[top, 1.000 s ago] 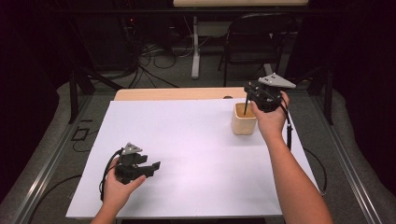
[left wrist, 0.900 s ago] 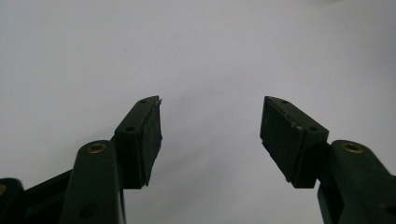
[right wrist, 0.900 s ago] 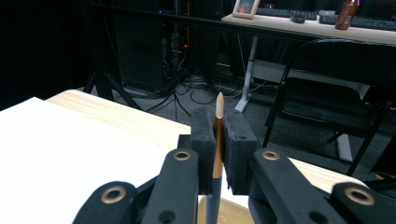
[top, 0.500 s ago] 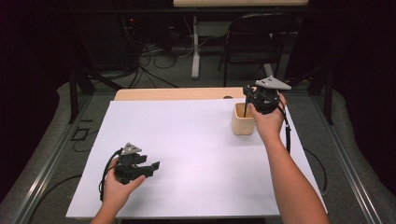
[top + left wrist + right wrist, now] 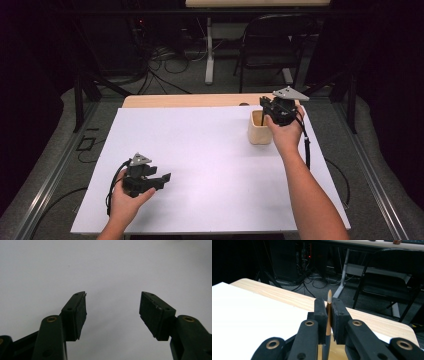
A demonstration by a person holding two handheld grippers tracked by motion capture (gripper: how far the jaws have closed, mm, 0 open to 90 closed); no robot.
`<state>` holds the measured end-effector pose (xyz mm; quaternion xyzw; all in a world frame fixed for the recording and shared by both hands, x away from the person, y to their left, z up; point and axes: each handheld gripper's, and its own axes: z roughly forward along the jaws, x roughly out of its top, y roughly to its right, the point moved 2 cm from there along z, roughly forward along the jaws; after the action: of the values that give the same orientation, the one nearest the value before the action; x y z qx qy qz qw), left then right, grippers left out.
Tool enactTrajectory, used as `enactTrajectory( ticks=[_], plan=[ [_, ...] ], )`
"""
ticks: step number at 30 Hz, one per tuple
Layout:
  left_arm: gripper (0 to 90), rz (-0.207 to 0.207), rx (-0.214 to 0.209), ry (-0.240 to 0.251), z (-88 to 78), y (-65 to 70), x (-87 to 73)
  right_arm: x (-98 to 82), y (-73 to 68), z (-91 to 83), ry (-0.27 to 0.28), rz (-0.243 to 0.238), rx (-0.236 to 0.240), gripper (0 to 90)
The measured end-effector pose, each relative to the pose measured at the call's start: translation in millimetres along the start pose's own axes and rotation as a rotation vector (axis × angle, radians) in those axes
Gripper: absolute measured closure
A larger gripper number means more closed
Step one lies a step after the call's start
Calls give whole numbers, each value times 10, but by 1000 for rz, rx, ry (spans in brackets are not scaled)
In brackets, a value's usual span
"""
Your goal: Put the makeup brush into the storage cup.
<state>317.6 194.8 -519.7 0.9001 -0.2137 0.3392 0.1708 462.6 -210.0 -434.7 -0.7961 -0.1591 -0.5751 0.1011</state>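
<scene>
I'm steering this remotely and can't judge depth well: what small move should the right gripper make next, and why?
Probably lower it a little, then open. The right gripper is shut on a thin brush, held upright, tip up, directly above the wooden cup. Its dark lower end already dips toward the cup's mouth, so letting go there should drop it in.

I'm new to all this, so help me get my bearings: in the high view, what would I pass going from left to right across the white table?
Left gripper → bare white tabletop → small beige cup → right gripper, shut on a thin stick over the cup.
</scene>
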Motion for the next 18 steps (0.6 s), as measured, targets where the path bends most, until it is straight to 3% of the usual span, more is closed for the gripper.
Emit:
enactTrajectory(
  ticks=[18],
  plan=[
    [386,-1,1,-4,0,-3,-5,-252,9,53,-36,-4,-13,839]
  ],
)
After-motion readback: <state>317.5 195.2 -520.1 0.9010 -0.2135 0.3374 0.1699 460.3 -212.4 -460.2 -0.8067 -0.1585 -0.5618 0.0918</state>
